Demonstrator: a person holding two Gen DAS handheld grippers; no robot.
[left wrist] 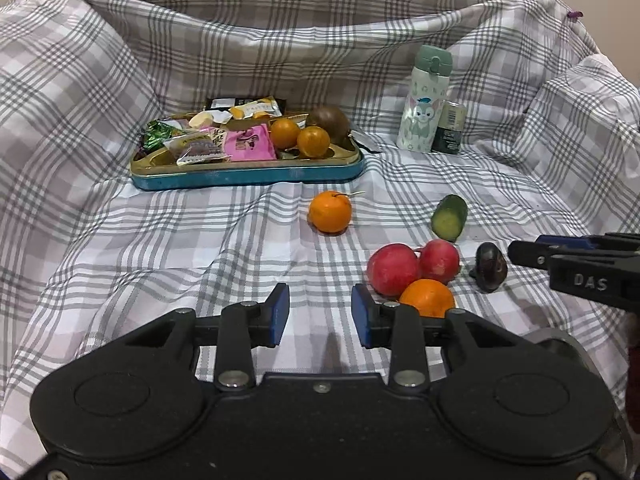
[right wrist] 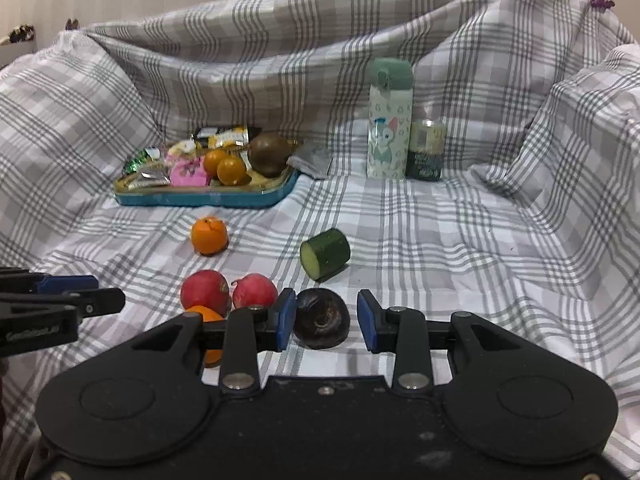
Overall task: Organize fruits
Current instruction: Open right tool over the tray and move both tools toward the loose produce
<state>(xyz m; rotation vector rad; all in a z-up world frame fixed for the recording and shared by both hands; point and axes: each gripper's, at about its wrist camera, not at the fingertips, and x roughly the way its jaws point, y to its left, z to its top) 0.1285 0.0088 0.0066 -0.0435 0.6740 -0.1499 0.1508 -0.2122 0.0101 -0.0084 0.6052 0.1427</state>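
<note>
Fruit lies in two groups on the checked cloth (left wrist: 160, 240), and the split shows how much sorting is left. Two small oranges (left wrist: 298, 138) and a brown round fruit (left wrist: 328, 120) already sit at the right end of the blue tray (left wrist: 248, 174). Snack packets (left wrist: 224, 142) fill the rest of the tray, so that end looks like the collecting spot.

Loose on the cloth in front of the tray:
- a lone orange (left wrist: 330, 212), nearest the tray
- a cut cucumber piece (left wrist: 450, 217) on its side
- two red fruits (left wrist: 393, 269) touching each other, with a near orange (left wrist: 427, 298) tucked against them
- a dark fruit (right wrist: 321, 318) just beside that cluster

The left gripper (left wrist: 320, 312) tilts down over bare cloth just left of the cluster. Its blue pads stand a narrow gap apart with nothing between them.

The right gripper (right wrist: 326, 318) lines up on the dark fruit, which shows between its tips. A gap remains on the right side, so it holds nothing yet. It probably needs to open wider to get around the fruit.

A cartoon bottle (left wrist: 424, 100) and a small can (left wrist: 450, 128) stand upright at the back, well away from the fruit.
</note>
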